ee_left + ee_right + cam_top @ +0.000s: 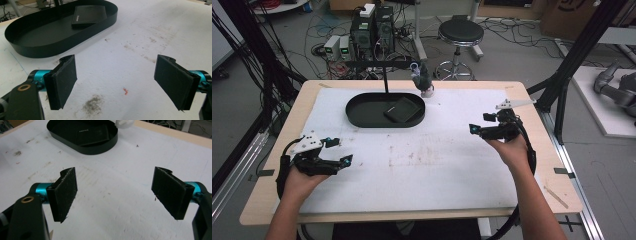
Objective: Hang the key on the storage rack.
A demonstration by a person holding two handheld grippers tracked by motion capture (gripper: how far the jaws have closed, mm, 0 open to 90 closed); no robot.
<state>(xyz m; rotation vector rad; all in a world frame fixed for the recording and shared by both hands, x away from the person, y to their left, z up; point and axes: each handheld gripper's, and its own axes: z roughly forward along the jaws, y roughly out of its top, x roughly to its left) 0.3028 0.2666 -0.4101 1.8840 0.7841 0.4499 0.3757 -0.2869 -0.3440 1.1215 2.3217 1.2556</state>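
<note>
Two hand-held tools rest over a white-covered wooden worktop (pixel 412 165), one in each of the person's hands. In the high view the left tool (pixel 343 152) lies at about 8 o'clock on the worktop, its forearm entering from the lower edge and angled toward 1 o'clock. The right tool (pixel 477 129) lies at about 3 o'clock, its forearm angled toward 11 o'clock and the hand wrapped around the grip from below. Each tool's jaws stand wide apart with nothing between them, as the left gripper view (pixel 115 82) and the right gripper view (pixel 113 195) show. A black oval shallow tray (pixel 362 117) sits at 12 o'clock, well apart from both tools. Inside it, toward its right end, lies a flat black rectangular wallet-like case (pixel 403 110). A small grey and white figurine (pixel 424 82) stands just beyond the tray's right end.
</note>
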